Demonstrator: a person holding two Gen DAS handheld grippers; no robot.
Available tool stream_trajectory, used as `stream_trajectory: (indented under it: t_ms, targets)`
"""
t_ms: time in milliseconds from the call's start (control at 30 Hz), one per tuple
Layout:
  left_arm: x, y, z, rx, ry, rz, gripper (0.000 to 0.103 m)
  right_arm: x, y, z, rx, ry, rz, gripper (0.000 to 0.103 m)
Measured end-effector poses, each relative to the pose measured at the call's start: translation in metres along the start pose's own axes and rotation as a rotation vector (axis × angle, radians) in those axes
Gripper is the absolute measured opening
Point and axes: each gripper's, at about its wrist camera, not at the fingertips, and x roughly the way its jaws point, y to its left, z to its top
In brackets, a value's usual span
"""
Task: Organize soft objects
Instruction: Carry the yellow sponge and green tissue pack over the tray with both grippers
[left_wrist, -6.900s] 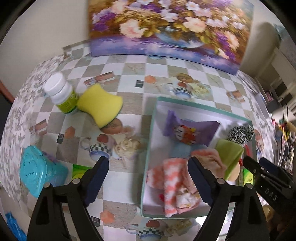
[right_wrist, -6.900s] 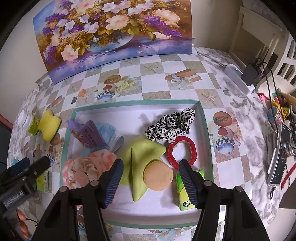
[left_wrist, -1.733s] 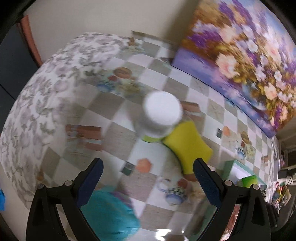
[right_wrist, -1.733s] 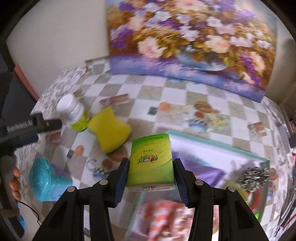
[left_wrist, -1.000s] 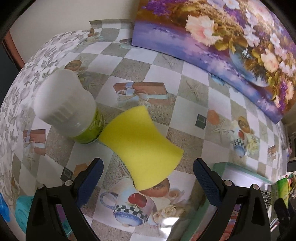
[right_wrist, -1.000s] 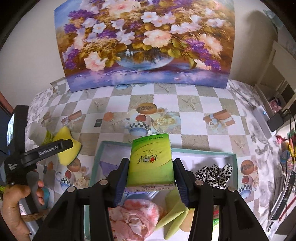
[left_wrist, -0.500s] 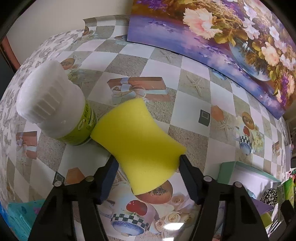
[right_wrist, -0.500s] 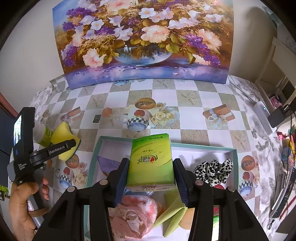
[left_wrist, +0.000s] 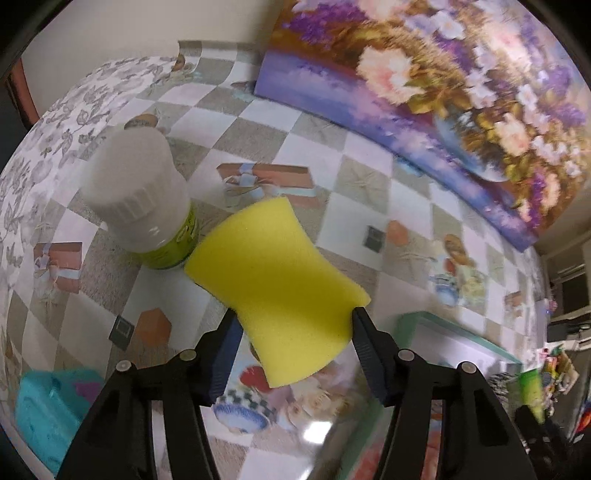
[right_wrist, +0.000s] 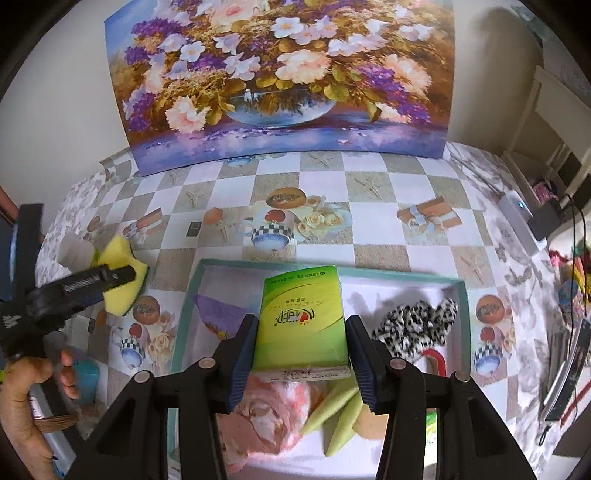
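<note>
My left claw (left_wrist: 291, 328) has just been closing on the yellow sponge (left_wrist: 275, 291), centre frame, and now grips it. My right claw (right_wrist: 301, 354) holds the green tissue pack (right_wrist: 302, 325). Next, I judge, both go into the tray (right_wrist: 184, 314).

My right gripper (right_wrist: 301, 347) is clamped on a green tissue pack (right_wrist: 302, 325) — both pads press its sides, and it hangs over the teal-rimmed tray (right_wrist: 186, 295). Below the pack in the tray lie a pink fluffy cloth (right_wrist: 258, 410), a folded lime-green cloth (right_wrist: 338, 410) and a round peach-coloured pad (right_wrist: 369, 421). A purple pouch (right_wrist: 219, 314) sits at the tray's left side, a black-and-white spotted scrunchie (right_wrist: 417, 321) at its right, with a red ring (right_wrist: 437, 360) just under that. Off to the left, my left gripper (right_wrist: 110, 275) holds the yellow sponge (right_wrist: 123, 280) beside a white-capped bottle (right_wrist: 75, 251) — my hand (right_wrist: 26, 402) grips its handle. A flower painting (right_wrist: 280, 81) stands against the wall behind the checkered tablecloth (right_wrist: 369, 184).
</note>
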Motion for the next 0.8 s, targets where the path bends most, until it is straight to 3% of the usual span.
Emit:
stream_trajectory:
  t_ms: [400,800]
  targets:
    - [-0.067,-0.026,-0.035,0.092,-0.029,-0.107,0.061,-0.012,-0.027,-0.037,0.074,0.027,0.003,0.051]
    - [-0.063,-0.074,-0.086,0.235,0.065,-0.200,0.062,-0.017,-0.040,-0.068,0.107,0.059,0.011,0.051]
